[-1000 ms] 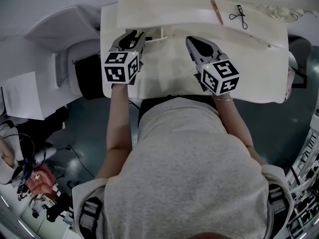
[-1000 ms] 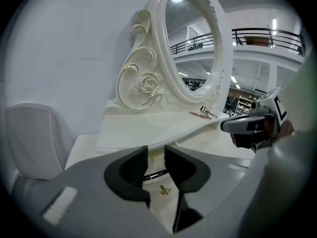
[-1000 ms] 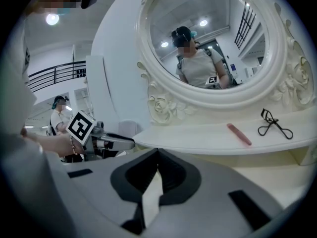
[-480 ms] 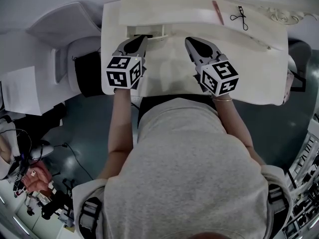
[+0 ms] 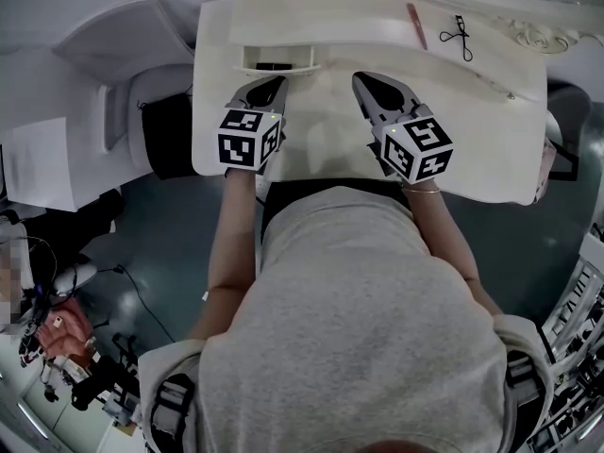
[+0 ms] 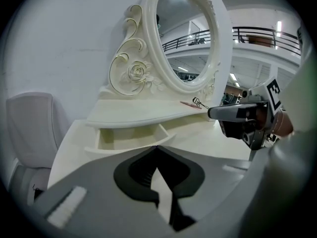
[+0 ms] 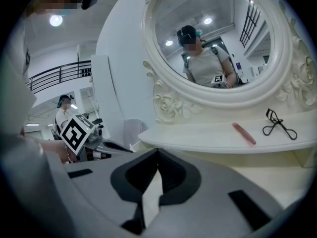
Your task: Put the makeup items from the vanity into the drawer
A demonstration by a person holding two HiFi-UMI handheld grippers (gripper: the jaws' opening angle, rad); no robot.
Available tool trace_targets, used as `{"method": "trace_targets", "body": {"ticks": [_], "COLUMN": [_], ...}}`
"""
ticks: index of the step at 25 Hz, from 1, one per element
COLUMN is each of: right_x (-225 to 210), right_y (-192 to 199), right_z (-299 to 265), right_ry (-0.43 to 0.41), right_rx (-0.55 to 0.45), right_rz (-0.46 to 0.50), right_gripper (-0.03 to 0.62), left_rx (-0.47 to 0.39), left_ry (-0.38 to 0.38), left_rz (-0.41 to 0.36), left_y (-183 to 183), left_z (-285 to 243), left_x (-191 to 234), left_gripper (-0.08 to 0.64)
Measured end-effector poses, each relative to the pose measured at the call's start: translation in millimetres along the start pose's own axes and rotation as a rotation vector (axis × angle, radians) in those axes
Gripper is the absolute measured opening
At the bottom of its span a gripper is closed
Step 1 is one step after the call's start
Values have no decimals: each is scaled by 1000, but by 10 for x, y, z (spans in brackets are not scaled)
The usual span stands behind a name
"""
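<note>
The drawer (image 5: pixel 278 59) stands pulled open at the left end of the vanity (image 5: pixel 311 125), tucked under the raised shelf (image 5: pixel 330 17); from the left gripper view its tray looks bare, though the head view shows a dark patch inside that I cannot identify. Just in front of the drawer hovers the left gripper (image 5: pixel 279 80); its jaws have just been closing and now meet tip to tip with nothing between them. To the right of the drawer, over the bare top, the right gripper (image 5: pixel 360 75) is also pressed together and empty.

Further right of the drawer, up on the shelf, lie the pink stick (image 5: pixel 413 25) and, just beyond it, the eyelash curler (image 5: pixel 455 34); a slim pale stick (image 5: pixel 489 76) lies lower down, furthest from the drawer. None of them is in the drawer yet.

The opening step looks done, so the first pick is in hand. I judge the pink stick the likeliest target, being nearest the drawer. The right gripper would need to spread its jaws, rise to the shelf, pinch the stick across its width, then carry it leftward and release it inside the drawer.
</note>
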State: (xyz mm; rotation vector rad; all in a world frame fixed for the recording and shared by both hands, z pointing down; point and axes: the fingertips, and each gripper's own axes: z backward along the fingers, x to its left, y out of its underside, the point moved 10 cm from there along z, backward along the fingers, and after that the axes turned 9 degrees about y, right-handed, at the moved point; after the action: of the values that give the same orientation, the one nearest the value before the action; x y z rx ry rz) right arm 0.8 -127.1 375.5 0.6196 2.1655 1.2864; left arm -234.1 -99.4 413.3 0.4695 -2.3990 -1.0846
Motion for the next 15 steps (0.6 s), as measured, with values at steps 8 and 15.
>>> {"method": "trace_targets", "body": {"ticks": [8, 15], "right_x": [-30, -59], "right_y": [1, -2], "right_z": [3, 11], "right_ry": [5, 12], "right_rx": [4, 4], "right_rz": [1, 2], "right_gripper": [8, 8], "left_rx": [11, 24], "left_ry": [-17, -33], "left_rz": [27, 32], "left_y": [52, 52], "left_z": [-55, -115], "left_x": [-1, 32], "left_gripper": [9, 9]}}
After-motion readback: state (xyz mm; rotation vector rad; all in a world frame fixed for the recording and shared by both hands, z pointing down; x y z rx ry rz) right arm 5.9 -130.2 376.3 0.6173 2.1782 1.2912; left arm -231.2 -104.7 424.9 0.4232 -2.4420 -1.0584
